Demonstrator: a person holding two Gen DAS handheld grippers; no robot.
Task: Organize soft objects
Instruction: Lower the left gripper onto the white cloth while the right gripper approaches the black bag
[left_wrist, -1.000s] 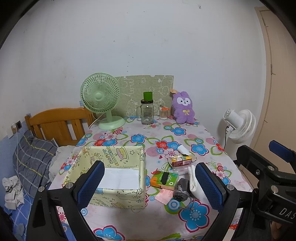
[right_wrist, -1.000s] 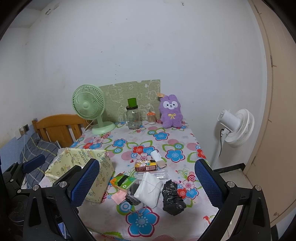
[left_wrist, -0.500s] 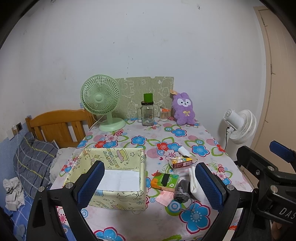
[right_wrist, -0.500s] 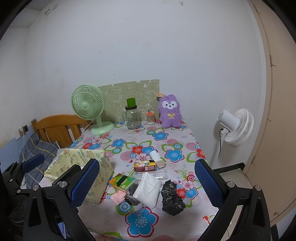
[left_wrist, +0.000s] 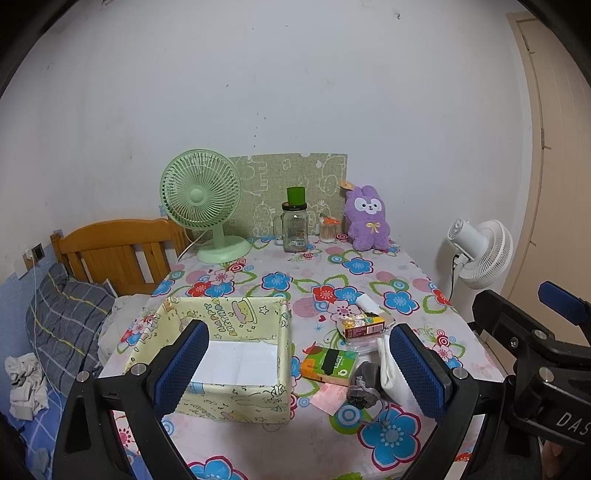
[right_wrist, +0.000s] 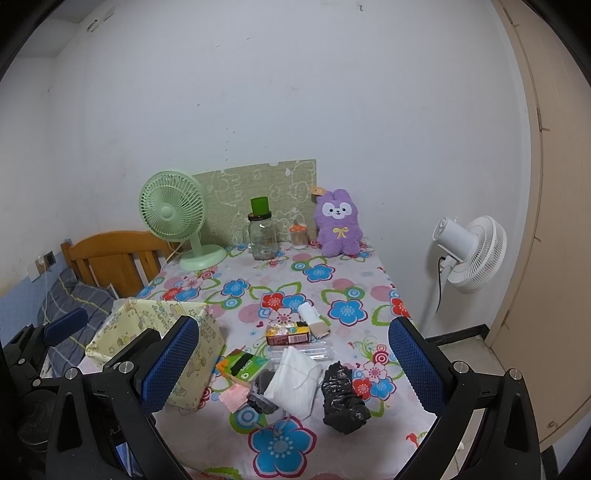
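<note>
Both grippers hover above the near edge of a table with a flowered cloth (right_wrist: 332, 273), well apart from everything on it. The left gripper (left_wrist: 299, 367) is released, with its blue pads wide apart and nothing between them. The right gripper (right_wrist: 295, 365) is released in the same way.

A pale yellow fabric box (left_wrist: 236, 317) with cartoon prints stands on the near left of the table. To its right lies a small pile: a folded white cloth (right_wrist: 293, 382), a grey drawstring pouch (right_wrist: 264, 393), a crumpled black plastic bag (right_wrist: 343, 400) and an orange and green tissue pack (right_wrist: 242, 365). A purple plush rabbit (right_wrist: 338, 223) sits upright at the far edge, near the wall.
</note>
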